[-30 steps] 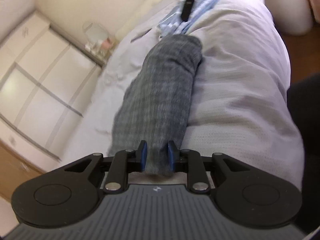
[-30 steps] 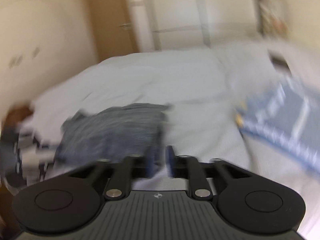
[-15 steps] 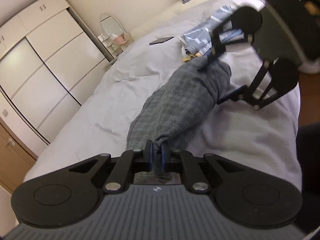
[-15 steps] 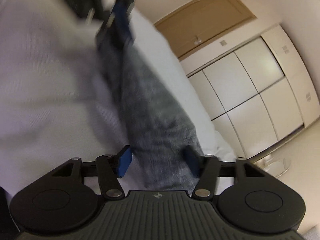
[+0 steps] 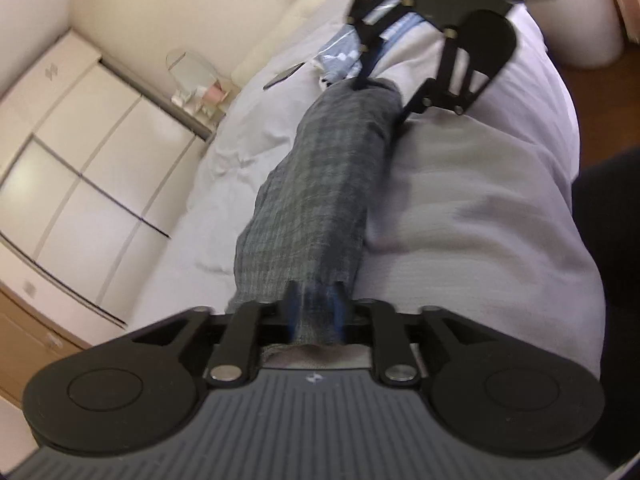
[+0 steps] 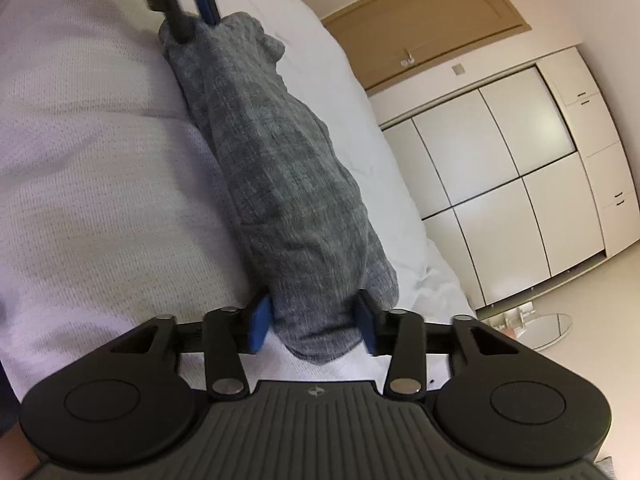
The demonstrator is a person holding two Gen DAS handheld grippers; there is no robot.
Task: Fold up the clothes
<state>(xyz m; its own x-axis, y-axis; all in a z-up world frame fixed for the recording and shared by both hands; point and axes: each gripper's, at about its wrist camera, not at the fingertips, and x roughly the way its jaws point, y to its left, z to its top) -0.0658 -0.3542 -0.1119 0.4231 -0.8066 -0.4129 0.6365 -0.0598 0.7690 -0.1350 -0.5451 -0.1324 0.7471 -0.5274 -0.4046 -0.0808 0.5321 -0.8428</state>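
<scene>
We had the grey garment (image 5: 320, 184) folded into a long strip on the bed (image 5: 480, 200), left gripper (image 5: 316, 312) and right gripper (image 6: 316, 326) jaws opening around its ends, further folds remaining.

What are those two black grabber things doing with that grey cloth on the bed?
A person holds a grabber in each hand and is folding a grey garment that lies in a long bundle on the white bed. The left gripper is at one end of it and the right gripper is at the other end, facing it. Each has the cloth between its fingers, and both sets of jaws are opening. Some blue clothes lie further along the bed.
</scene>
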